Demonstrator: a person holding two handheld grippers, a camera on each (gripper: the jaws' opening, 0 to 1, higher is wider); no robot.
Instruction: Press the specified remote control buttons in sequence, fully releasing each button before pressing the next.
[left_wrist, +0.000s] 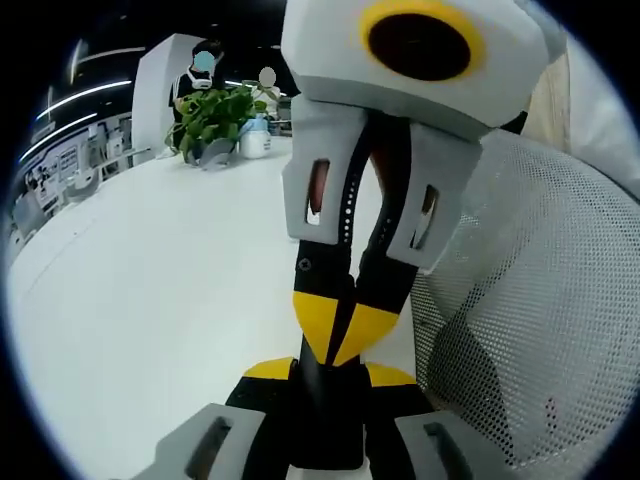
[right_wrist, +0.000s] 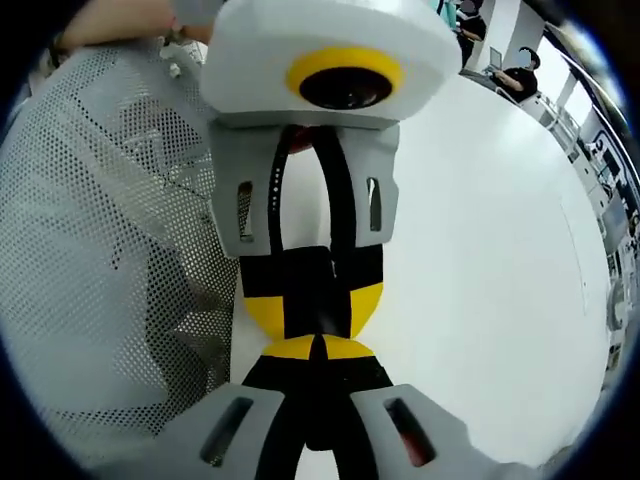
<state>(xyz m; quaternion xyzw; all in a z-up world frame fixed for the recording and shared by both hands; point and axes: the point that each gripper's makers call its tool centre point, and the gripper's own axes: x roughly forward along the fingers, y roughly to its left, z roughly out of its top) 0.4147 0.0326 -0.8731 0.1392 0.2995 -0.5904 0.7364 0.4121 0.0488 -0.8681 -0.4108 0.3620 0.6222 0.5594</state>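
Meeting tip to tip over a white table, right gripper clenched, left gripper parted round a dark bar, possibly the remote, grip uncertain; likely light, stiff, slick plastic, best held by its edges

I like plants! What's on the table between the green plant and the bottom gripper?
Only bare white table between plant and left gripper, in the left gripper view.
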